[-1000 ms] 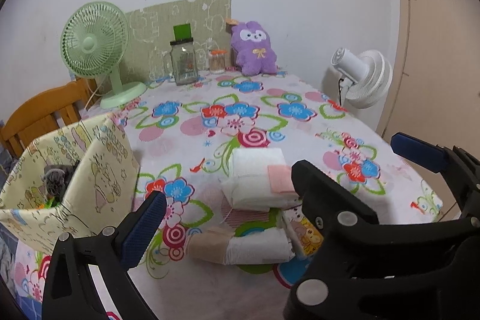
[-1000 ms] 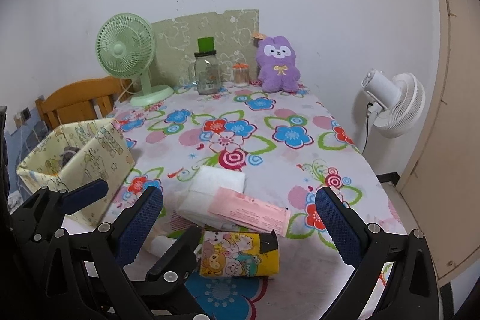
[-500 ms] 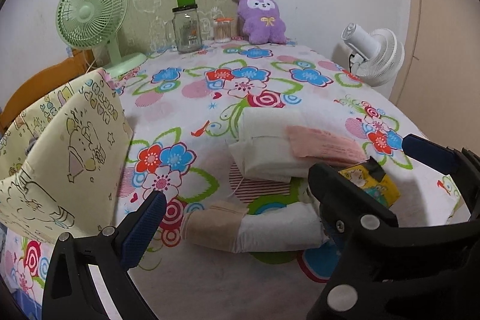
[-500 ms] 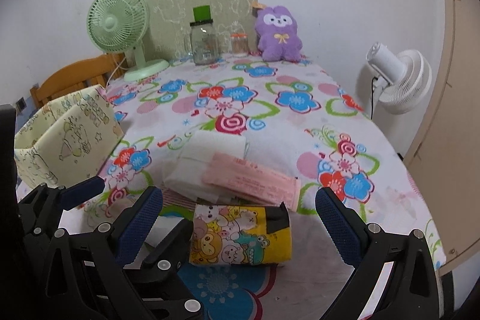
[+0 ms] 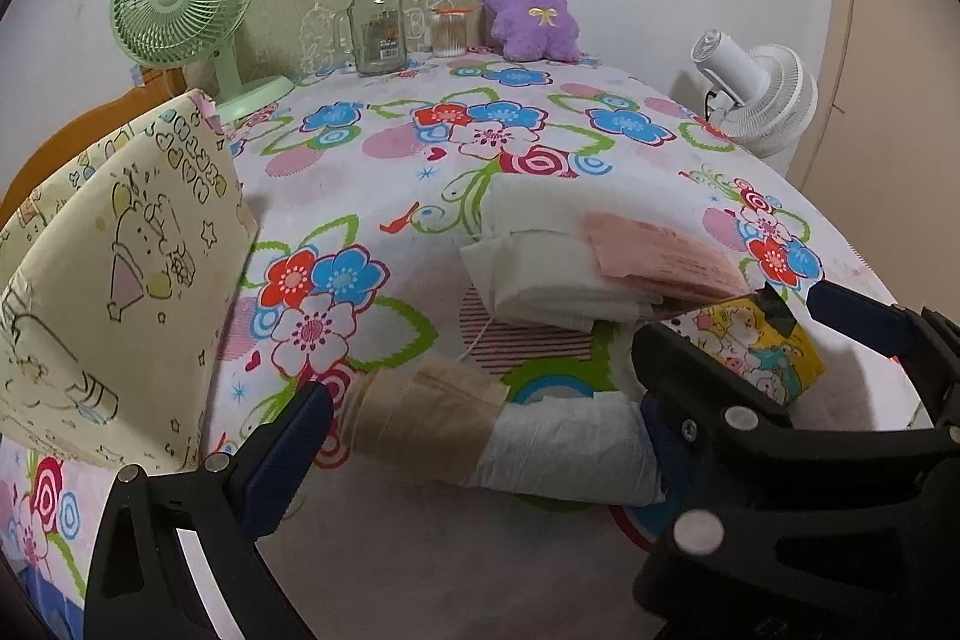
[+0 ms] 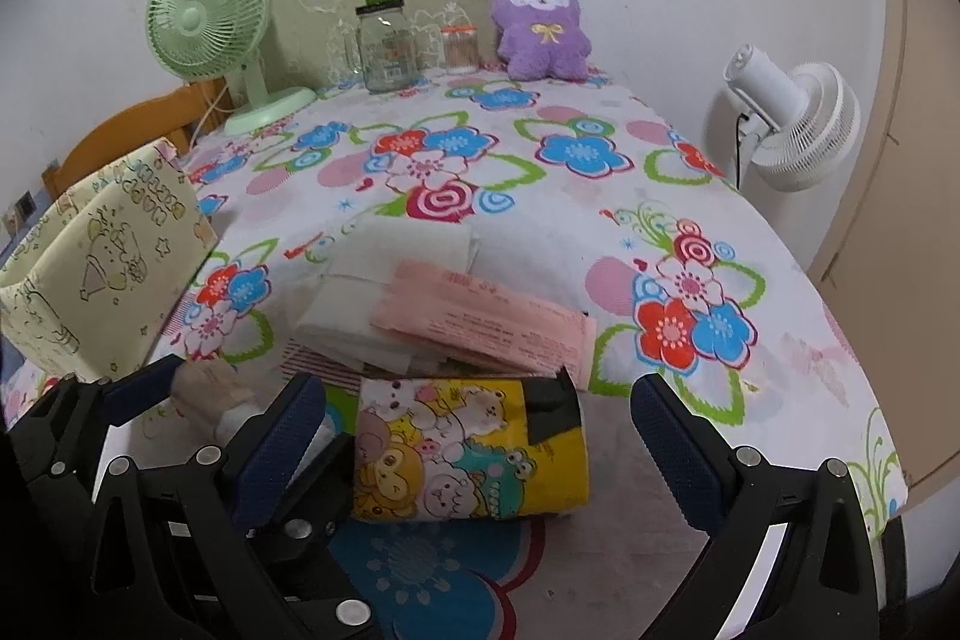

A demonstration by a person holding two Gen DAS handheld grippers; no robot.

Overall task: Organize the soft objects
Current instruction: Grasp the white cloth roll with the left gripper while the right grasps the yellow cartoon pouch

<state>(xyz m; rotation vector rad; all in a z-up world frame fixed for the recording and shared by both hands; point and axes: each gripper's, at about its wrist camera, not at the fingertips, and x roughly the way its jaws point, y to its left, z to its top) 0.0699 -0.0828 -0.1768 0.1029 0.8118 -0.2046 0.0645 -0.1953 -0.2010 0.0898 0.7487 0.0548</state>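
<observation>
A rolled white and tan cloth (image 5: 498, 424) lies on the floral table between the open fingers of my left gripper (image 5: 474, 436). A yellow cartoon-print pouch (image 6: 471, 451) lies between the open fingers of my right gripper (image 6: 480, 436); it also shows in the left wrist view (image 5: 756, 343). Behind them sits a stack of white pads (image 5: 540, 268) with a pink packet (image 6: 480, 316) on top. A cream fabric storage box (image 5: 114, 280) stands at the left, also seen in the right wrist view (image 6: 96, 274).
At the table's far end stand a green fan (image 5: 186, 4), a glass jar (image 5: 375, 25), a small jar of swabs (image 5: 450, 31) and a purple plush (image 5: 531, 16). A white fan (image 6: 792, 118) stands off the right edge. A wooden chair (image 6: 132, 136) is at the left.
Both grippers have moved forward and down toward the table. The rolled cloth now lies between the left fingers and the yellow pouch between the right fingers. Both stay open.
</observation>
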